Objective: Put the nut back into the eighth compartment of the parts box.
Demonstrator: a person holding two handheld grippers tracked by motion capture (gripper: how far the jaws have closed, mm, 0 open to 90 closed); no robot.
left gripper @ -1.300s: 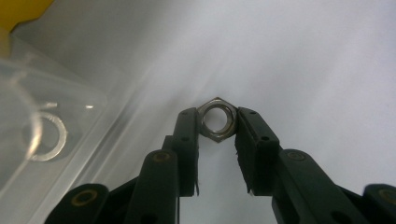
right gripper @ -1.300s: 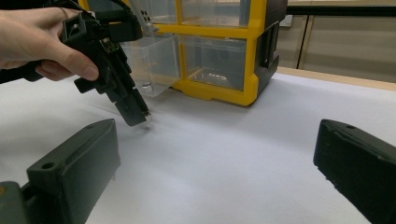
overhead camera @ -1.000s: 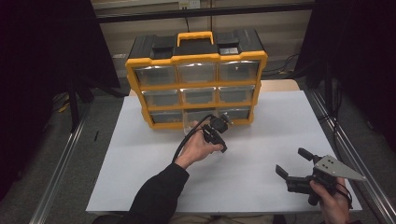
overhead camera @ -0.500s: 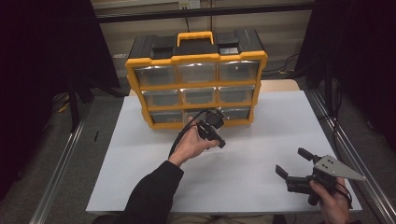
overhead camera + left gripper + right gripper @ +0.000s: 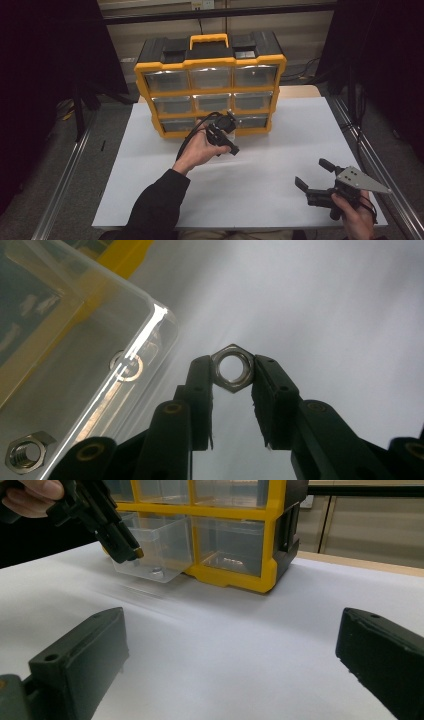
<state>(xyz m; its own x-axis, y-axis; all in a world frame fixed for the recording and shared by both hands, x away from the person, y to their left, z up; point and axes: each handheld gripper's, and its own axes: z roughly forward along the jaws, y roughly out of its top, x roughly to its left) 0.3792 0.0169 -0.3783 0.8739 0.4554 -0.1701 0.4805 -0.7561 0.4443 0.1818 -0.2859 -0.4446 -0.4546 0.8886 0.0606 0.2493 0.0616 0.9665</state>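
Note:
A steel hex nut point(image 5: 231, 366) is pinched by its flats between the pads of my left gripper point(image 5: 232, 371), which is shut on it. The gripper point(image 5: 231, 146) hangs just in front of the yellow and black drawer organizer point(image 5: 210, 65), above the white table. Seen from the right gripper view, its tip point(image 5: 131, 554) is over the front edge of a pulled-out clear drawer point(image 5: 160, 545) in the bottom row. That drawer point(image 5: 90, 370) holds another nut point(image 5: 25, 457) and a washer point(image 5: 126, 367). My right gripper point(image 5: 316, 176) rests open at the near right, its jaws point(image 5: 230, 650) wide apart with nothing between them.
The white sheet point(image 5: 280, 145) covers the table between the organizer and the near edge. Metal rails point(image 5: 365, 150) run along both sides. The organizer's other clear drawers point(image 5: 252, 75) are pushed in, and its yellow handle point(image 5: 209, 39) is on top.
My left gripper has lifted a little with the nut, drifting slightly left toward the organizer. The right gripper has stayed still.

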